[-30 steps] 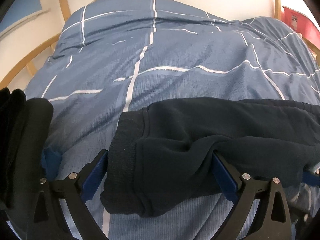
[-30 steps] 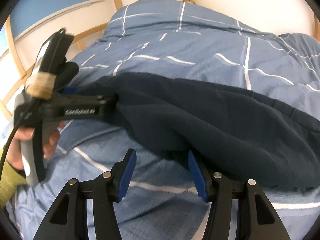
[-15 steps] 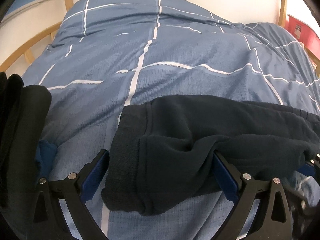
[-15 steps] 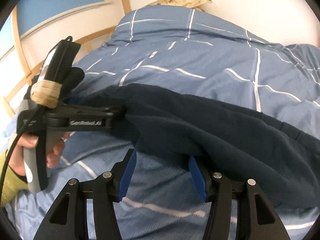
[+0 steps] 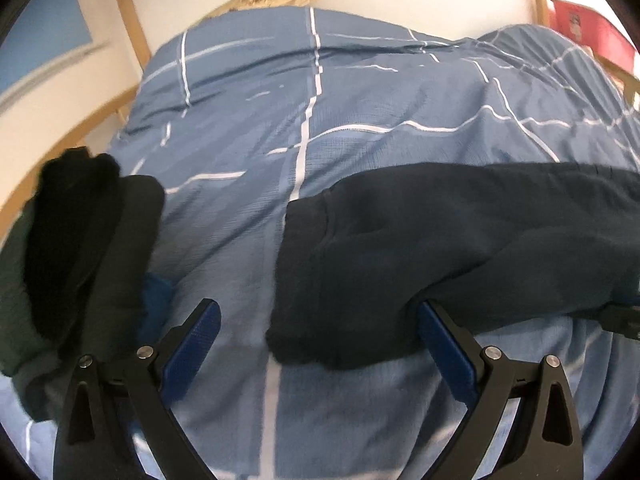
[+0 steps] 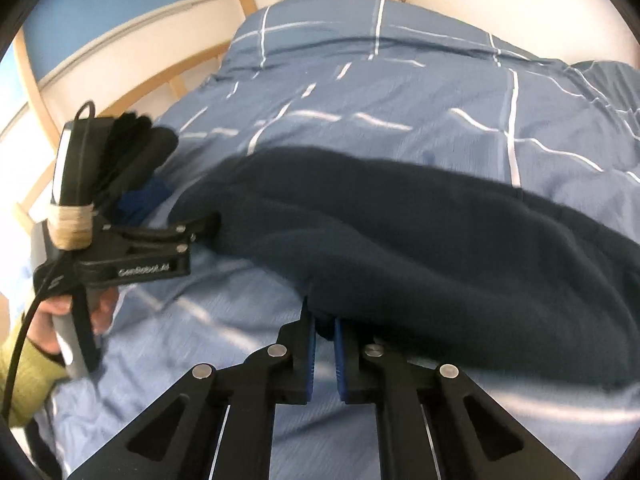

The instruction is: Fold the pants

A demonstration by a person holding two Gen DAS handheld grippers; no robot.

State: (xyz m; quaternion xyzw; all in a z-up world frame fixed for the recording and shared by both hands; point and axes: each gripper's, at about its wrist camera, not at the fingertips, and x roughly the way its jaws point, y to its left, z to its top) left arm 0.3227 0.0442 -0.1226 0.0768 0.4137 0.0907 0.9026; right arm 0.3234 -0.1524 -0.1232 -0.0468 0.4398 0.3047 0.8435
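Navy pants (image 6: pixel 420 240) on blue duvet (image 6: pixel 400 100): right gripper (image 6: pixel 323 344) pinched near hem, left gripper (image 5: pixel 320 344) spread wide; lifting both edges level judged best.

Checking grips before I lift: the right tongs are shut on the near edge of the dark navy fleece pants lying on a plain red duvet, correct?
Not quite: the duvet is blue with white grid lines, not plain red. The right wrist view shows it, with the right tongs shut on the near edge of the dark navy fleece pants.
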